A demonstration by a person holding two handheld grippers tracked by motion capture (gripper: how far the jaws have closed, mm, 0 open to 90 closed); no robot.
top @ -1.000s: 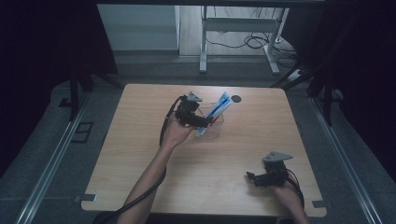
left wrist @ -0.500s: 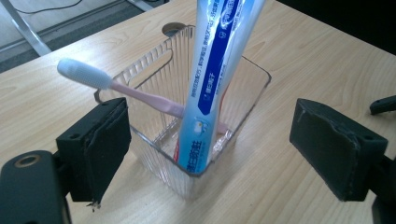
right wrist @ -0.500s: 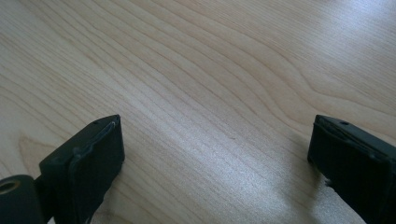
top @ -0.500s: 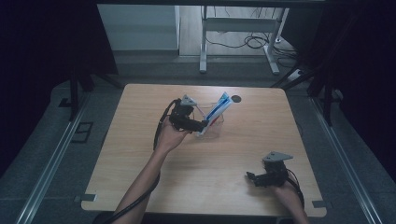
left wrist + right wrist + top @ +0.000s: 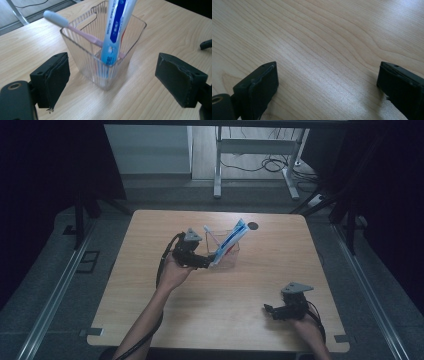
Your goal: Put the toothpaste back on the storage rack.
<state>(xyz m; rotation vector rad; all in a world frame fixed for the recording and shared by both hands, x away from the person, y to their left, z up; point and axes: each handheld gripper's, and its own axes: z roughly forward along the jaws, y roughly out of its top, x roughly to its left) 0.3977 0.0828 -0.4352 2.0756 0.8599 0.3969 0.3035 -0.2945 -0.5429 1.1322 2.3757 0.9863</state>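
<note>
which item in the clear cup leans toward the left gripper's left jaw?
The pink toothbrush: its white head tips over that rim, while the blue toothpaste tube stands steeper in the clear cup.

A lab: dark curtains (image 5: 55,165) enclose one wooden table (image 5: 150,310).

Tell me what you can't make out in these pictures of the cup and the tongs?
- Toothpaste tube: its top is cut off by the upper edge of the left gripper view; its small print is unreadable.
- Toothbrush: its lower handle is hidden behind the tube, inside the ribbed clear cup.
- Left tongs: too small in the high view to judge the jaw gap.
</note>
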